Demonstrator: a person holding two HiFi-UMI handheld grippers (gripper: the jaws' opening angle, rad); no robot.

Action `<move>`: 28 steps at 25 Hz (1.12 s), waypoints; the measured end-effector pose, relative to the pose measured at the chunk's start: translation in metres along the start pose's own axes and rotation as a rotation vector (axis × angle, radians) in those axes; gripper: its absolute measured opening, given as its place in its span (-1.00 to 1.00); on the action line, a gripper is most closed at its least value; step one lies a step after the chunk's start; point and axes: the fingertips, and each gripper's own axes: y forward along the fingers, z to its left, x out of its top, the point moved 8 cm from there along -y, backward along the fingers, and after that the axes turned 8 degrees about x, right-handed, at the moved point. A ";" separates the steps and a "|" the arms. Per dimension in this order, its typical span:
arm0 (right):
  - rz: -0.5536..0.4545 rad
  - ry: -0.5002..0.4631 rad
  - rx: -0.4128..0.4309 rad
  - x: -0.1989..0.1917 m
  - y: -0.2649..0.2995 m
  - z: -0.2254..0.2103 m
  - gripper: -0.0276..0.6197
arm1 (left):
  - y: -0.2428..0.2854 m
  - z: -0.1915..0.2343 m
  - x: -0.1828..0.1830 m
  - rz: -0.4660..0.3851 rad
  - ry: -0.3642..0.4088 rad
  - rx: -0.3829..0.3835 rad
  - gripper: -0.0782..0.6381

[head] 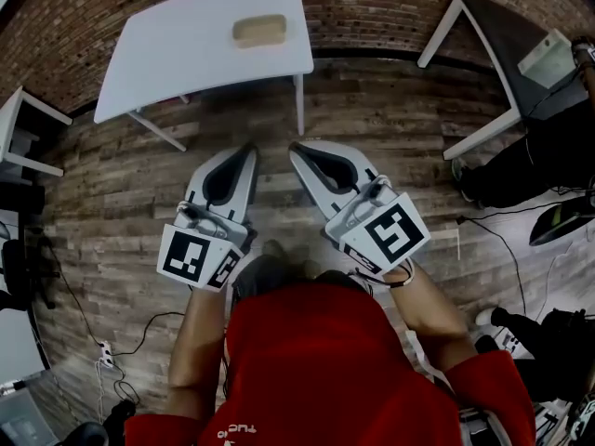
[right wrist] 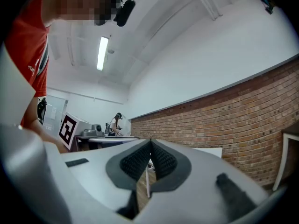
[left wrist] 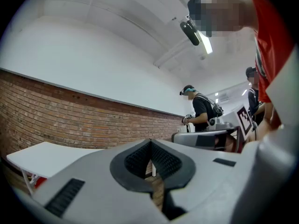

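A corner of a side desk (head: 23, 119) pokes in at the far left, and cables (head: 139, 328) trail over the plank floor (head: 390, 119) near it. The left tongs (head: 247, 149) hang close to the person's red-shirted chest, over bare floor. In the left gripper view their ribbed pads (left wrist: 135, 161) press together with nothing between them.

Ahead stands a white tabletop (head: 177, 49). A tan block (head: 259, 31) lies flat toward its right end, well apart from both tongs. The right tongs (head: 296, 147) are likewise closed and empty, with pad (right wrist: 163, 161) meeting pad in the right gripper view.

With nothing gripped and nothing touched, this reads as a rest stance short of any reach. Getting to the block would call for a step forward, spreading one pair of tongs, and coming in over the near edge of the tabletop.

The floor between person and tabletop is open. The white leg (head: 299, 100) stands just ahead of the right tongs and is the nearest thing to clip. Further right, a dark second table (head: 507, 35) and another person's legs (head: 530, 170) narrow the room on that side.
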 end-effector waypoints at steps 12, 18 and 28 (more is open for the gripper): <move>0.034 0.011 -0.019 -0.019 0.049 -0.075 -0.82 | 0.070 0.060 -0.016 0.002 -0.009 -0.011 -0.74; 0.048 0.003 -0.036 -0.023 0.107 -0.122 -0.82 | 0.119 0.125 -0.019 -0.002 -0.004 -0.044 -0.74; 0.059 0.014 -0.097 -0.032 0.211 -0.200 -0.82 | 0.191 0.237 -0.028 0.015 0.016 -0.112 -0.74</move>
